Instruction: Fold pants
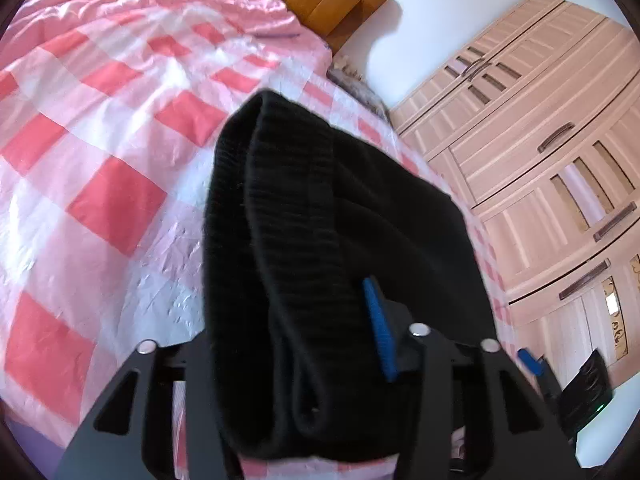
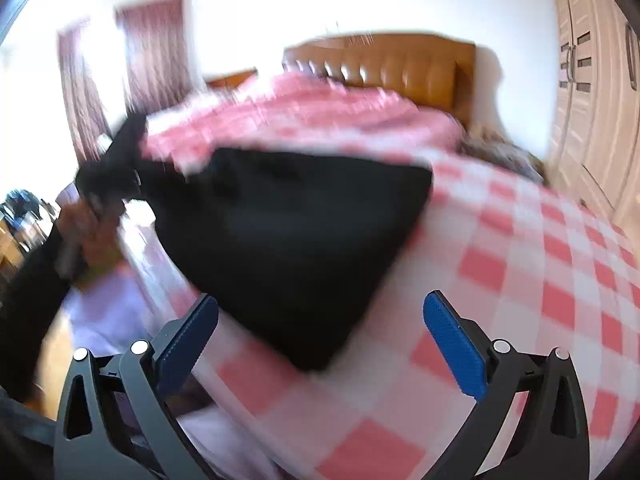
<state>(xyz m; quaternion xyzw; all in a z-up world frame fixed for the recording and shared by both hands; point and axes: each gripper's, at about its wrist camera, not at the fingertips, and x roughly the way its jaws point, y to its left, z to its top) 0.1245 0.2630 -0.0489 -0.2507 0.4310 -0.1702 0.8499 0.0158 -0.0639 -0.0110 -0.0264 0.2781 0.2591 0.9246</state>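
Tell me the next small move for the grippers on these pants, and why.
Probably bring the open, empty right gripper forward to pinch the near corner of the black knit pants. The left gripper is shut on their ribbed end, so the bundle hangs from one side over the pink checked quilt.

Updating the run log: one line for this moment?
left gripper: shut on black knit pants | right gripper: open, empty | pink checked bedspread beneath

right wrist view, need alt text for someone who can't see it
The right gripper, jaws open and empty, faces folded black pants lying on a pink and white checked quilt. At left, the blurred left gripper holds one end of the pants. A tan padded headboard and a pale wardrobe stand behind.
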